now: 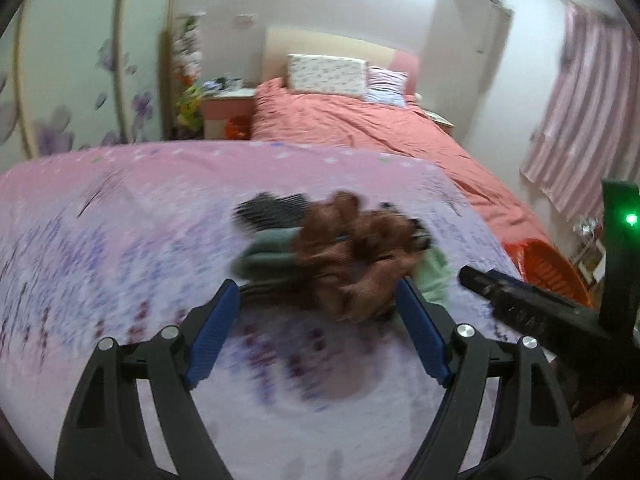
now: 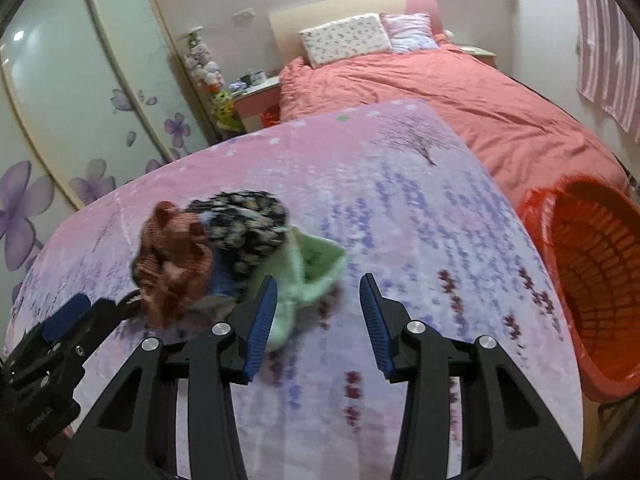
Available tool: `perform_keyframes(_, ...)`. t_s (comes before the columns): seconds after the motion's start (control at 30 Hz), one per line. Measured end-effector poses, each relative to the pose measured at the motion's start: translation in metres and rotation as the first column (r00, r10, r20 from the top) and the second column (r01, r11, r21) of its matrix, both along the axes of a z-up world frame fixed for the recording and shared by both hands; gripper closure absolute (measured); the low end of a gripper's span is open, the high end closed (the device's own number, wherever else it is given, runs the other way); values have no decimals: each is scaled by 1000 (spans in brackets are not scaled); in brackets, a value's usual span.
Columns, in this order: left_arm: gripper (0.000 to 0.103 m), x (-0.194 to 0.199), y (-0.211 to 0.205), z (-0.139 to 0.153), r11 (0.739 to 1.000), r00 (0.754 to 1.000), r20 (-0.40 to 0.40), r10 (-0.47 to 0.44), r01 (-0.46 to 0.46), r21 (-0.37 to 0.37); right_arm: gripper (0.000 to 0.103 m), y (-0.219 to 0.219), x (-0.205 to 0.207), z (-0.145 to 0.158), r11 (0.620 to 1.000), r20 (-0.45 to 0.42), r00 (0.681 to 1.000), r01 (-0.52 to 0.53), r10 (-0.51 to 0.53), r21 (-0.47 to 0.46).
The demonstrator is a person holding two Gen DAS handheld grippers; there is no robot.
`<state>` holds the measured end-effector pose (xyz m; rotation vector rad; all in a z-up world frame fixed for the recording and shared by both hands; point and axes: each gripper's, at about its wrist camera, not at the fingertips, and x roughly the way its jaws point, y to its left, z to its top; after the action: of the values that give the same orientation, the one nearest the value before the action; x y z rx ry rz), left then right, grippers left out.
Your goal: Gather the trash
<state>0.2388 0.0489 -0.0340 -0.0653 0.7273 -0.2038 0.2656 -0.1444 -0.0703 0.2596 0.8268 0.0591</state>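
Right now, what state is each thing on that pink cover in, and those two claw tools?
left gripper: jaws open, holding nothing
right gripper: jaws open, holding nothing
brown cloth: crumpled in the pile
black patterned cloth: bunched in the pile
green cloth: crumpled beside the right gripper's left finger
orange basket: tipped, nothing visible inside

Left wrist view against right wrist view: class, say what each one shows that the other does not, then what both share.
Only the left wrist view shows a green light on the other gripper's body. Only the right wrist view shows the inside of the orange basket and the blue fabric in the pile. Both show the brown cloth, the pale green cloth, the pink floral sheet and both grippers open.
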Motion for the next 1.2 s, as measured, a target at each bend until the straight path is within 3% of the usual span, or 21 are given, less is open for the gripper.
perform_keyframes(0.1, 34, 10, -28, -9, 997, 1000, 4, -24, 24, 71, 59, -8, -2, -4, 1000, -13, 1000, 17, -17, 4)
perform_keyframes(0.2, 62, 22, -42, -22, 992, 1000, -13, -28, 30, 121, 59, -11, -5, -4, 1000, -11, 1000, 18, -18, -1)
perform_keyframes(0.23, 77, 25, -43, -25, 991, 999, -16, -30, 32, 133, 59, -11, -6, -4, 1000, -11, 1000, 17, -17, 1)
perform_keyframes(0.33, 85, 26, -33, -26, 994, 999, -32, -26, 30, 109, 59, -9, -8, -2, 1000, -5, 1000, 4, -4, 5)
perform_keyframes(0.67, 88, 13, 90, -13, 990, 989, -43, 139, -137, 35, 59, 24, 2, 4, 997, 25, 996, -81, 81, 5)
perform_keyframes(0.9, 89, 8, 129, -13, 987, 985, -61, 160, -161, -16, 63, 57, 39, 7, 991, 31, 990, -136, 135, 14)
perform_keyframes(0.97, 89, 8, 134, -16, 987, 986, -69, 155, -157, -24, 76, 66, 46, 3, 990, 6, 990, -142, 142, -16)
perform_keyframes(1.0, 89, 7, 135, -18, 988, 986, -73, 152, -154, -26, 94, 68, 50, 0, 988, -6, 989, -149, 148, -30)
perform_keyframes(1.03, 88, 7, 135, -19, 988, 986, -79, 150, -153, -28, 99, 70, 52, -3, 987, -19, 988, -154, 153, -43)
perform_keyframes(1.2, 73, 9, 139, -29, 987, 983, -100, 155, -159, -38, 101, 48, 35, 16, 992, 57, 991, -123, 123, -9)
